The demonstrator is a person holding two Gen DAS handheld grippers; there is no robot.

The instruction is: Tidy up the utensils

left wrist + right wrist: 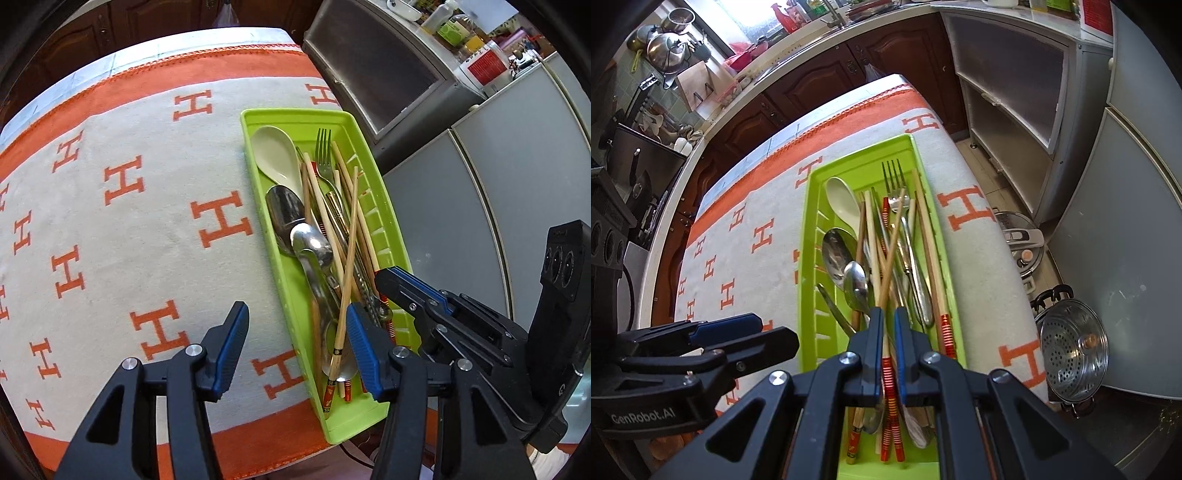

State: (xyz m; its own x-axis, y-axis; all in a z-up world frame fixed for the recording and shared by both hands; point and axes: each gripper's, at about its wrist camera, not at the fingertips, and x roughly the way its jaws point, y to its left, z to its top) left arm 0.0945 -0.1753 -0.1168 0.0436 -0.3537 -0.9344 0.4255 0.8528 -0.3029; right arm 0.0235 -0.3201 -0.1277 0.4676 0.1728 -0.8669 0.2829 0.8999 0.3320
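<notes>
A lime green tray [384,221] [812,229] lies on the table and holds a white spoon [275,153] [844,201], metal spoons [284,214], a fork [324,155] [897,192] and several chopsticks. My right gripper [888,317] is over the tray's near end, its jaws nearly closed around a red-banded chopstick [886,365]. It shows in the left wrist view [397,286] at the tray's right rim. My left gripper [295,339] is open and empty, straddling the tray's left rim near its front end. It appears at the left of the right wrist view [746,328].
The table has a white cloth with orange H marks [129,221]. Grey cabinets [498,166] stand right of the table. A steamer pot [1071,350] and a pressure cooker lid [1021,240] lie on the floor. Kitchen counters run behind.
</notes>
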